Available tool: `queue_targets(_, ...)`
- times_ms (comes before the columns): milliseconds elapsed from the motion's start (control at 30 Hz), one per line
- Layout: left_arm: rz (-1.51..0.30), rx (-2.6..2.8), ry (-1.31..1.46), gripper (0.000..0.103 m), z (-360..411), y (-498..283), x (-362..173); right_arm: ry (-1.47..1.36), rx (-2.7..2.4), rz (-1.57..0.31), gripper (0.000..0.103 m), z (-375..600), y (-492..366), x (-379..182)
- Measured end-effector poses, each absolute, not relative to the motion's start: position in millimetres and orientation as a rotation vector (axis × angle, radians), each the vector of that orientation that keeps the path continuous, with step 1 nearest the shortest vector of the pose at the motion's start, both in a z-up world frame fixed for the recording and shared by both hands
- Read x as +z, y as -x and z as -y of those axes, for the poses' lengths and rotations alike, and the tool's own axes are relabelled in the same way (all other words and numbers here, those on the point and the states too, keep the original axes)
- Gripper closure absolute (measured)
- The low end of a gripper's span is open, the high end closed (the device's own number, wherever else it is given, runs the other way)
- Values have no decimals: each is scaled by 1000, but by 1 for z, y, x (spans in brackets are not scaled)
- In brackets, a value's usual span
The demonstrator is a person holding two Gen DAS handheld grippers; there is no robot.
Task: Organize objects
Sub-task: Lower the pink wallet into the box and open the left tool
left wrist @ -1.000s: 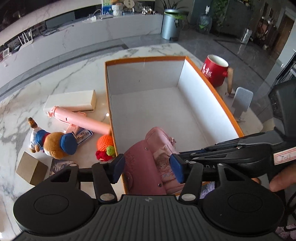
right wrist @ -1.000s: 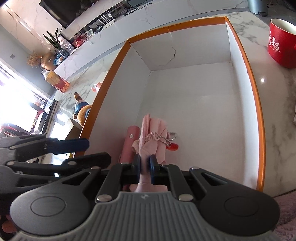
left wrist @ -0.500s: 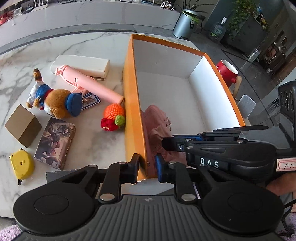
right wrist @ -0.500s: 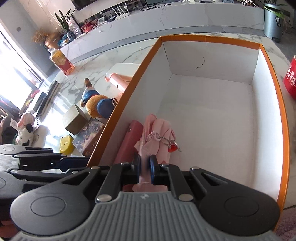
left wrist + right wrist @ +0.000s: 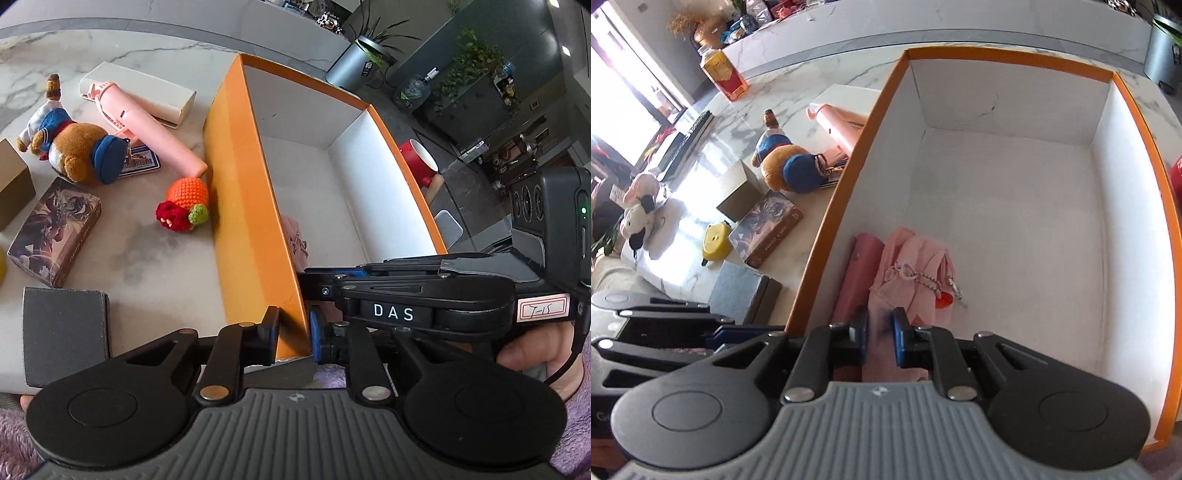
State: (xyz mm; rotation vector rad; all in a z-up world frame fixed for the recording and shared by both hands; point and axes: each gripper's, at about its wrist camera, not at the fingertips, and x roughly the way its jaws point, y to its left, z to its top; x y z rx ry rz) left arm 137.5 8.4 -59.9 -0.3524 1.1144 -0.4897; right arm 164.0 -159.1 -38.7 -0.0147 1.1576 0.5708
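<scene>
While the right claw (image 5: 879,341) pinches the soft pink pouch (image 5: 908,273) low inside the orange cardboard box (image 5: 846,206) and the left claw (image 5: 293,334) grips that box's wall, a hard pull could tip it.

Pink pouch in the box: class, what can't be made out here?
- Pink pouch: its near end is hidden by the right gripper; in the left wrist view the orange box wall covers most of it.
- Red mug: mostly hidden behind the box rim.
</scene>
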Motion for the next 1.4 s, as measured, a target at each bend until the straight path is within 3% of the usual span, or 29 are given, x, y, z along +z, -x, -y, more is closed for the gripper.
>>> queue_targets(233,-1084,-493,395,83,-13,-136,-57,-30,571,-1121,69,167,-158,-32)
queue_targets(600,-1052,-473,404,79,-21,-136,-49,-65,540,-1095,67,177,-158,-29)
queue_targets(800,-1081,-481,382,79,-15,-135,-55,-48,484,-1104,59,180,-160,-36)
queue_targets(867,-1088,-487,367,79,-12,-135,-57,-37,476,-1105,71,180,-160,-38)
queue_targets(900,-1091,-491,361,79,-11,-135,-58,-25,475,-1101,83,179,-160,-37)
queue_targets(1200,-1078,-517,387,85,-16,-131,-62,563,543,-942,93,118,-126,-17)
queue_targets(1267,-1065,-522,404,85,-21,-130,-62,542,605,-980,93,118,-134,-14)
queue_targets(1367,-1048,-518,396,74,-24,-130,-60,341,684,-1109,93,129,-159,-17)
queue_targets(1400,-1045,-525,399,63,-25,-131,-59,288,678,-1141,93,134,-166,-20)
